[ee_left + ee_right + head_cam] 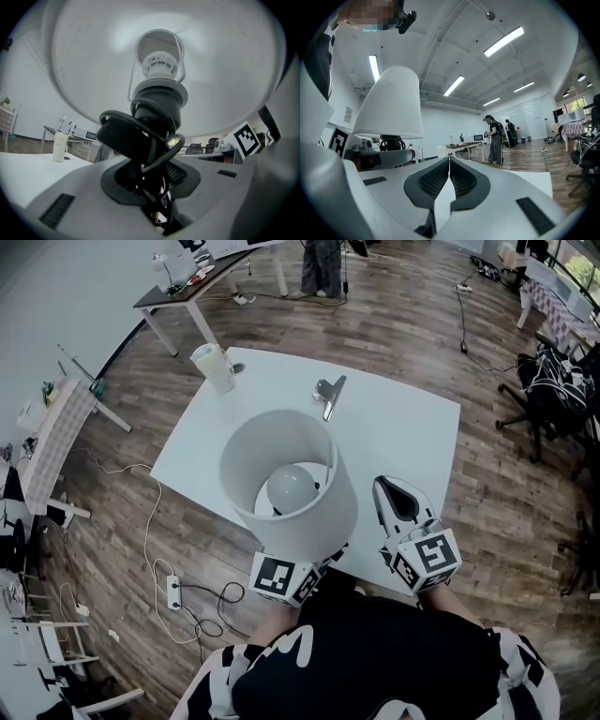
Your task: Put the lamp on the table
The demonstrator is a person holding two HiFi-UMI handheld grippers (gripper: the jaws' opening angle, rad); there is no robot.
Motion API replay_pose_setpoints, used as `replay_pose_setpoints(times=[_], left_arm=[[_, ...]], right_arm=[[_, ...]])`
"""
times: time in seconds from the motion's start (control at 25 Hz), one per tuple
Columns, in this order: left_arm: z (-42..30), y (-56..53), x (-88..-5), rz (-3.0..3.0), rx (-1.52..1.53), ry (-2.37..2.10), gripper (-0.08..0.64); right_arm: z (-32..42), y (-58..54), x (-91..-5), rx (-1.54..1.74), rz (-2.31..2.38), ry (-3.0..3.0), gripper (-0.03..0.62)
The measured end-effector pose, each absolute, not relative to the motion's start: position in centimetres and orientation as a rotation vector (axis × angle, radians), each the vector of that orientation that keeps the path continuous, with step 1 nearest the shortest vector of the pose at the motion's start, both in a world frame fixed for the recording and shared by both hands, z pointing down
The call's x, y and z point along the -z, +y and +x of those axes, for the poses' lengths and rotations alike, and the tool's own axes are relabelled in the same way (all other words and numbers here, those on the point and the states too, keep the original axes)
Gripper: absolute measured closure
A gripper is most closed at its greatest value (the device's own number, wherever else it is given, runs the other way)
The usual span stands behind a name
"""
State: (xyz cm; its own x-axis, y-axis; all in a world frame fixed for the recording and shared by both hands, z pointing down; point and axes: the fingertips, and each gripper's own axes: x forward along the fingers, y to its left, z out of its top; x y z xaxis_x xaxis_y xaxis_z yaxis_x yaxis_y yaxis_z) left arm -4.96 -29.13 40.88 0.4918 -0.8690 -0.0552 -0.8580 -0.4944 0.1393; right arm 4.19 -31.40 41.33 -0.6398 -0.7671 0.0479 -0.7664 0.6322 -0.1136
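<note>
Lamp (286, 486): axis upright, stem clamped in my left gripper (152, 190), frame centre, over table (412, 427) near edge. My right gripper (398, 504): closed, empty.

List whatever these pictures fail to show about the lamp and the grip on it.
- Base of the lamp: in the head view the shade covers it. In the left gripper view the coiled black cord and the jaws hide it.
- Where the left gripper presses: the cord bundle fills the gap.
- Whether the lamp touches the table: no view shows its underside.
- Silver object: too small to identify.
</note>
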Motion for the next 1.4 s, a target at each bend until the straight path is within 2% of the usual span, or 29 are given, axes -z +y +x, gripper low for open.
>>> replay_pose_setpoints(times=[0.64, 1.4], left_arm=[[-6.8, -38.3, -42.8, 2.702, 0.141, -1.365, 0.457], [-7.4, -44.2, -46.2, 2.707, 0.196, -1.342, 0.457]], right_arm=[[0.8, -38.4, -43.4, 0.251, -1.453, 2.832, 0.572], [1.1, -41.4, -46.5, 0.355, -1.572, 2.809, 0.572]])
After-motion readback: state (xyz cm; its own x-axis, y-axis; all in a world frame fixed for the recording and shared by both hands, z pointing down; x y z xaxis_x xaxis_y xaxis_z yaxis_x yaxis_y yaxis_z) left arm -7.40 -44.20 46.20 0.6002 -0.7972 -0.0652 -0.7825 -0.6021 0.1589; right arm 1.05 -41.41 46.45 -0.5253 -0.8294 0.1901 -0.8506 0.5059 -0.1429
